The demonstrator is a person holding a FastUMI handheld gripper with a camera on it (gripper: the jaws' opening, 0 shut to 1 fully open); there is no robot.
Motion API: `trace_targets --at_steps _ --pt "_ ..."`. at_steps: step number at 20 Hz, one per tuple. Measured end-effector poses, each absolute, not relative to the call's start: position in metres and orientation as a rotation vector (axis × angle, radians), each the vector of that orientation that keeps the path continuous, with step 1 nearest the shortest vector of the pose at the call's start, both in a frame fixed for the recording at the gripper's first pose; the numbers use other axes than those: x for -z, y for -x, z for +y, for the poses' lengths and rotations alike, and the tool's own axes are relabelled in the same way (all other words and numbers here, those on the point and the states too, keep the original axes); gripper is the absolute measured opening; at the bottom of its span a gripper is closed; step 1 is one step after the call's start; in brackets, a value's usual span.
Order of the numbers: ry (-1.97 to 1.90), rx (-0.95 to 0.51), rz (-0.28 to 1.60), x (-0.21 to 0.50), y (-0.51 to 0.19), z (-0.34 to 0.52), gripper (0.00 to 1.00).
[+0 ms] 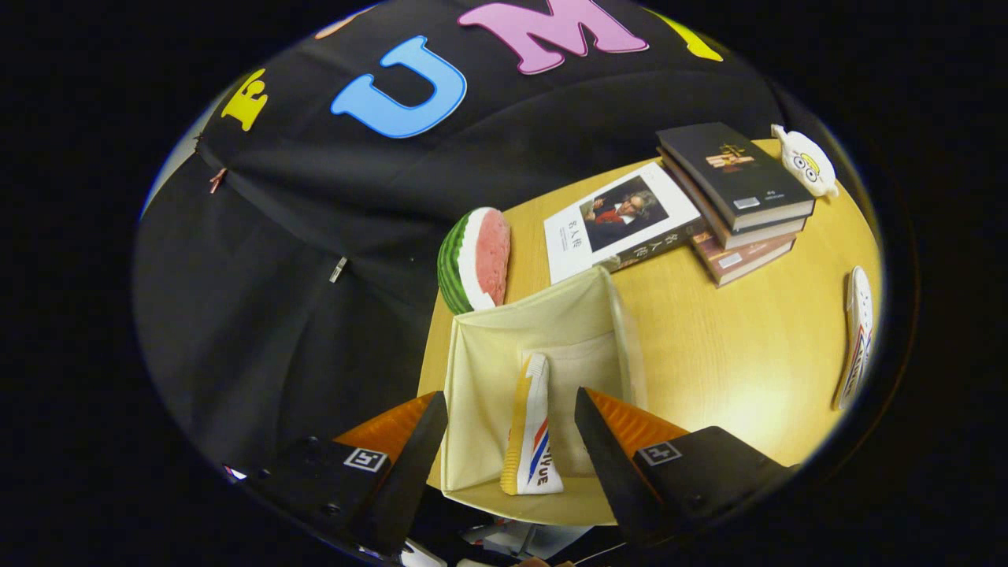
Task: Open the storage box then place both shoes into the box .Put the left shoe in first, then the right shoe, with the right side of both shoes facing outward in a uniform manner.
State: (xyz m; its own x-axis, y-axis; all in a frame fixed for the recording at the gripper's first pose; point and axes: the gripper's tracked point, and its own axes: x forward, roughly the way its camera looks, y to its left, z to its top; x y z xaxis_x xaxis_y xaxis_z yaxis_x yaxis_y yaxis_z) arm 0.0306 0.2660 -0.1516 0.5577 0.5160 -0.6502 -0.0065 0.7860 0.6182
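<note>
Black cloth hung behind a round wooden table [732, 354], on which the cloth storage box [543, 331] stood open near the edge, mouth turned toward the camera. One shoe [529, 429] stood on edge inside it, striped side facing out, probably set that way to meet the task's call for a uniform outward side; which shoe it was could not be told. The gripper [510, 441] hung just before the box with its fingers spread wide and nothing between them but air, the boxed shoe lying beyond the gap, so it looked free to go for the next item. The second shoe [858, 339] lay well apart at the far right rim of the table, squeezed by the lens and hard to read. A watermelon slice toy [476, 260] leaned behind the box, beside a stack of books [732, 205] with a small white toy [805, 161] past them. The box's lid, if any, was not discernible.
</note>
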Motion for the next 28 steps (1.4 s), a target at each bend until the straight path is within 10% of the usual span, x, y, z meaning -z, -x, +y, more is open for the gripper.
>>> trace_targets --at_steps 10,28 --pt "-0.485 -0.127 0.78 0.124 -0.031 0.04 0.99" --pt "-0.481 0.09 1.08 0.334 0.055 -0.176 0.99"
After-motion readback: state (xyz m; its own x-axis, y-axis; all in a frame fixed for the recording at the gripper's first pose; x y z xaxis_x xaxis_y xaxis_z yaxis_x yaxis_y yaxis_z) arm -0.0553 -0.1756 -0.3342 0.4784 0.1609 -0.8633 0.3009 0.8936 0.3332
